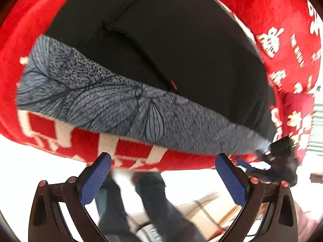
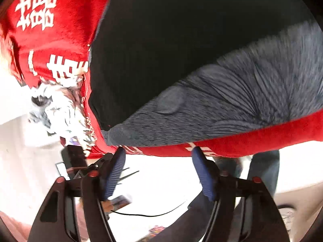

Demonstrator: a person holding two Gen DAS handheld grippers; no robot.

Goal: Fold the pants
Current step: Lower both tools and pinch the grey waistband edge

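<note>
Pants (image 1: 171,40): black, spread on the red blanket (image 1: 262,10), a grey patterned cloth (image 1: 121,104) overlapping their near edge.
Left gripper (image 1: 163,161): your jaws gape, empty, at the blanket's edge.
Right gripper (image 2: 158,155): likewise parted, holding nothing.

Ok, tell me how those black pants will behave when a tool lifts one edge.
The black pants lie flat and limp on the red blanket, so they will probably droop. They overlap the grey patterned cloth, which may drag along.
</note>
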